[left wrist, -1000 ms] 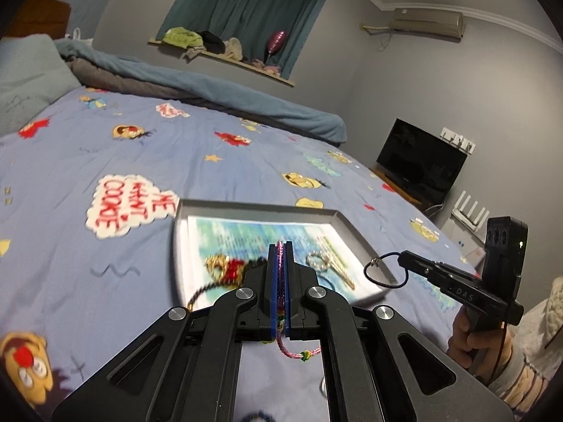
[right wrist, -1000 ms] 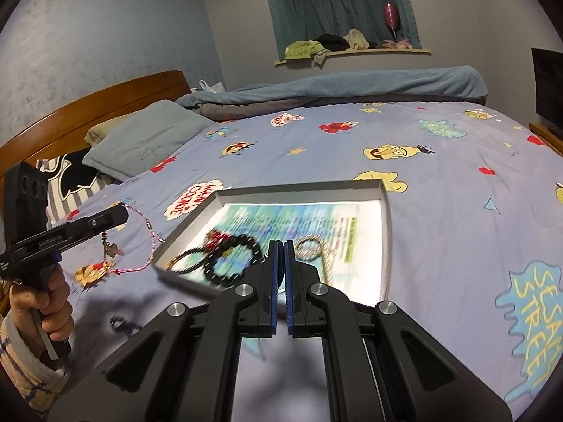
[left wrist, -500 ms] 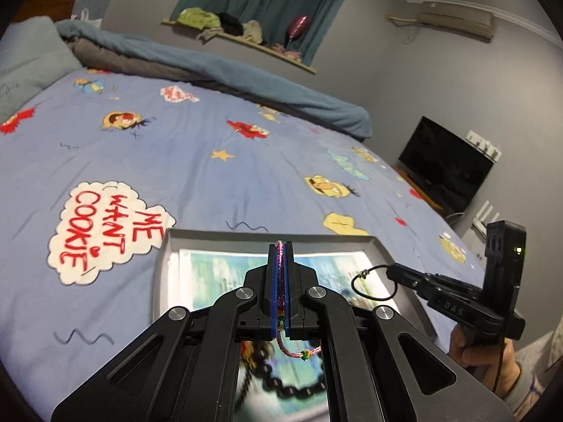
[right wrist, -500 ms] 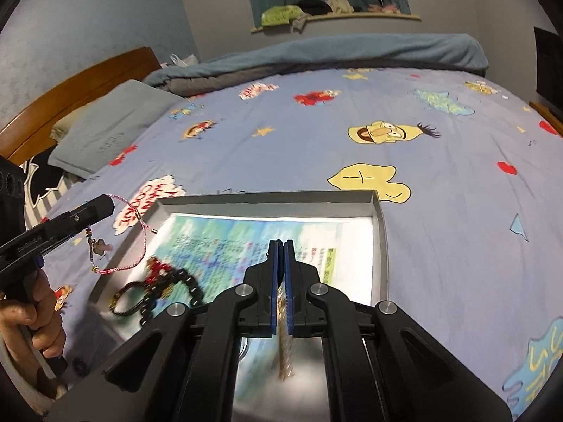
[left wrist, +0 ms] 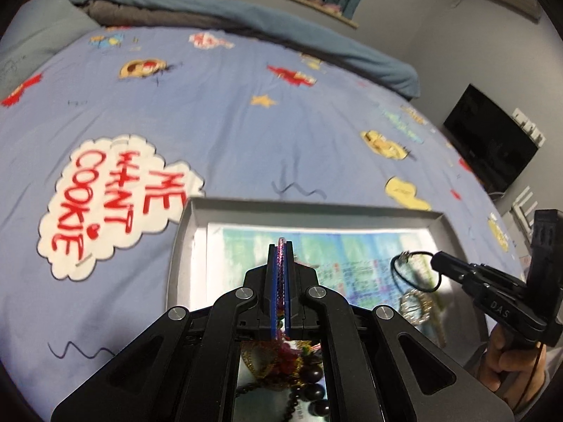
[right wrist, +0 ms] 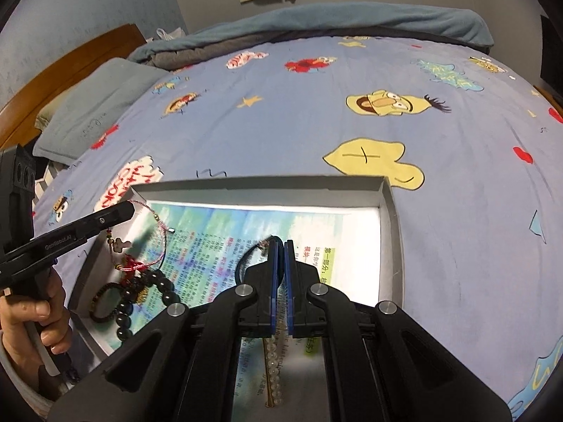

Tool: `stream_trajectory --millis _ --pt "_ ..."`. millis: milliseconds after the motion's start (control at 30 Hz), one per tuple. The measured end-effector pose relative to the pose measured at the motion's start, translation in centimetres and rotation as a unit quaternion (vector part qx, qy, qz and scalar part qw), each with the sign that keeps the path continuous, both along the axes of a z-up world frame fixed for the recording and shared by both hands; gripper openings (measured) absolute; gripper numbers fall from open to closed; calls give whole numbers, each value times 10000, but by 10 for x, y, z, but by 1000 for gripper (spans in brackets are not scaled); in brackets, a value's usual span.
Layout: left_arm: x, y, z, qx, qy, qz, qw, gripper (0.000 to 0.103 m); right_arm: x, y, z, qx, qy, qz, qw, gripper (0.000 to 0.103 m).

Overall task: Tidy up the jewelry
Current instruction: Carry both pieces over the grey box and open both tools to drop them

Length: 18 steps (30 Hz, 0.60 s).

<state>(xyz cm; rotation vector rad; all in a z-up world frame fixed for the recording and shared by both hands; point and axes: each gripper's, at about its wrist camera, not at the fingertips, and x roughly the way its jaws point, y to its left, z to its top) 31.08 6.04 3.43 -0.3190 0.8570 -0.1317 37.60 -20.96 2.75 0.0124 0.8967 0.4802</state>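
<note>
A shallow grey tray [left wrist: 309, 207] [right wrist: 260, 181] lined with a printed sheet lies on the blue cartoon bedspread. My left gripper [left wrist: 280, 245] [right wrist: 128, 207] is shut on a pink cord bracelet [right wrist: 161, 227] with small charms, which dangles over the tray's left side. My right gripper [right wrist: 280, 245] [left wrist: 437, 263] is shut on a thin black cord loop [left wrist: 415, 270] [right wrist: 246, 263] above the tray's right half. In the tray lie a dark bead bracelet [right wrist: 147, 292] [left wrist: 311, 392], a red and gold ornament [right wrist: 132, 267] and a clear bead bracelet [right wrist: 274, 369] [left wrist: 417, 307].
A folded blue-grey blanket [right wrist: 352, 24] runs along the bed's far edge and a grey pillow [right wrist: 91, 109] lies by the wooden headboard. A dark screen [left wrist: 492, 147] stands by the wall on the right. A hand [right wrist: 31, 316] grips each tool.
Both grippers have moved forward and tilted down over the tray, which now fills more of each view. The pink cord and the black loop now hang above the tray's inside.
</note>
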Motion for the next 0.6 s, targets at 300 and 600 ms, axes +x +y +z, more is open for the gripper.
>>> stream_trajectory --millis 300,600 --pt "-12 -8 7 251 -229 -117 9994 33 -9 -9 0 214 -100 -87 9997 17" --pt "-54 -11 22 258 -650 -186 9974 50 -54 -19 24 682 -573 55 9960 36"
